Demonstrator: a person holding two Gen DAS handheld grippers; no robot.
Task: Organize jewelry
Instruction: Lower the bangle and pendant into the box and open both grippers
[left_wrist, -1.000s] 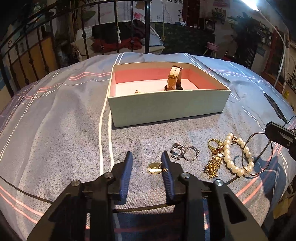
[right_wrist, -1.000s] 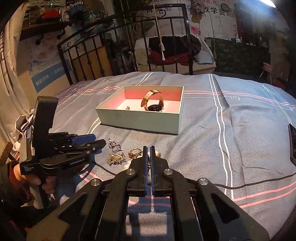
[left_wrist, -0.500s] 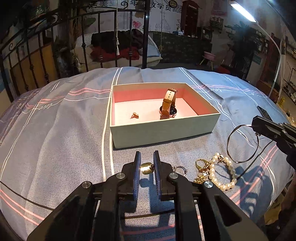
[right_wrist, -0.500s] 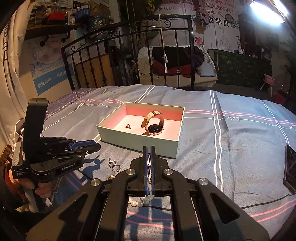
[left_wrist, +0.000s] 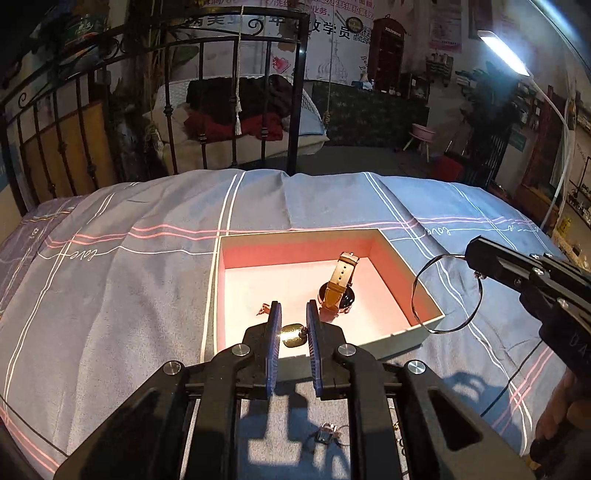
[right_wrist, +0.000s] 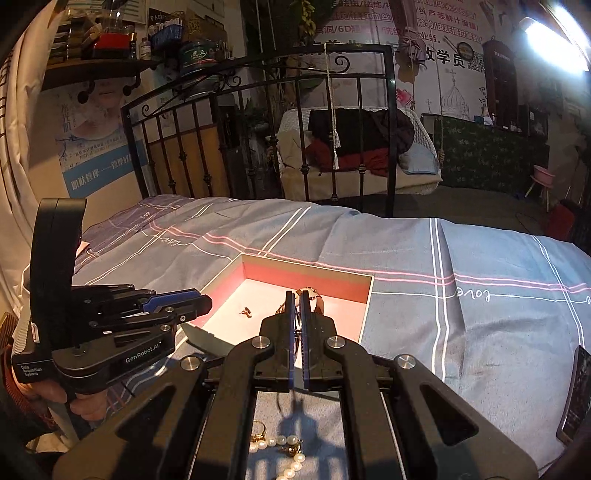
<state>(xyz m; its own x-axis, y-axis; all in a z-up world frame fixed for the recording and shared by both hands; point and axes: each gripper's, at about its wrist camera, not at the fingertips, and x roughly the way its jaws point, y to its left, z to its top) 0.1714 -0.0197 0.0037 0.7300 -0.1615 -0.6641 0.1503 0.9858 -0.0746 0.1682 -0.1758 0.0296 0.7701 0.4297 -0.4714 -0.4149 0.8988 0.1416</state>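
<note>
Left claw (left_wrist: 292, 325): clamped on a small gold oval pendant (left_wrist: 293, 334), held above the near wall of the box (left_wrist: 402, 341). Right claw (right_wrist: 295, 306): pinched on a thin wire bangle (left_wrist: 443, 291), large, round, dangling over the box's corner. Box: pink-lined, holding a tan-strapped watch (left_wrist: 338, 288), on the bed (left_wrist: 110, 295).

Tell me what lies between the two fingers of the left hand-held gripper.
In the left wrist view, a small gold pendant is pinched in the left hand-held gripper, above the box front wall.
</note>
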